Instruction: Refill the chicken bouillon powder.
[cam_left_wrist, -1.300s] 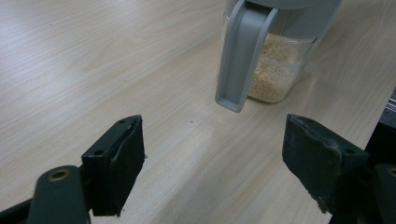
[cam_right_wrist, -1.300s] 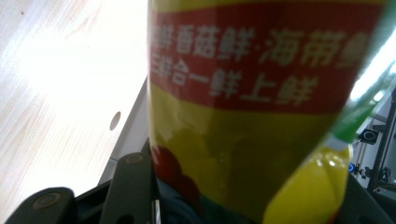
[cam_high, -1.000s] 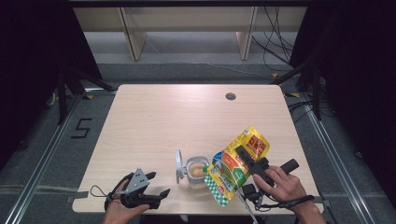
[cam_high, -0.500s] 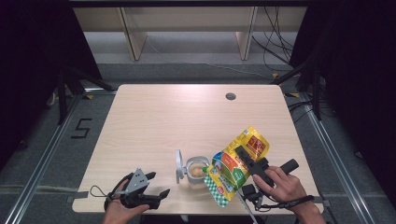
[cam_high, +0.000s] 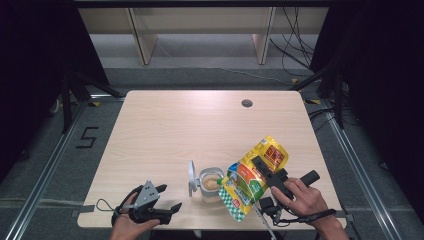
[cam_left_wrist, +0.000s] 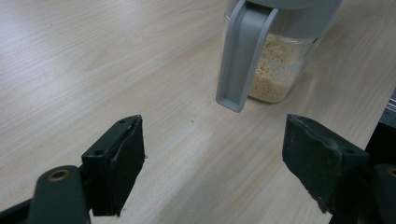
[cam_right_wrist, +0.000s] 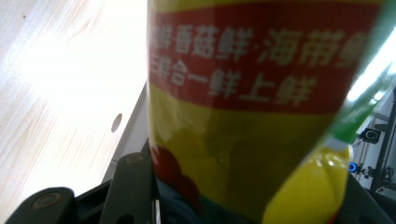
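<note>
Pale wooden table (cam_high: 165, 130): we are tilting yellow pouch (cam_high: 252, 175), clamped in right gripper (cam_high: 265, 172), over open jar (cam_high: 211, 184) at near edge. Left gripper (cam_high: 167, 200) resting beside jar, jaws apart, empty.

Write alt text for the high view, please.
A right hand-held gripper tips a yellow pouch over an open jar of beige granules on a wooden table. The left hand-held gripper rests open near the table's front edge.
</note>
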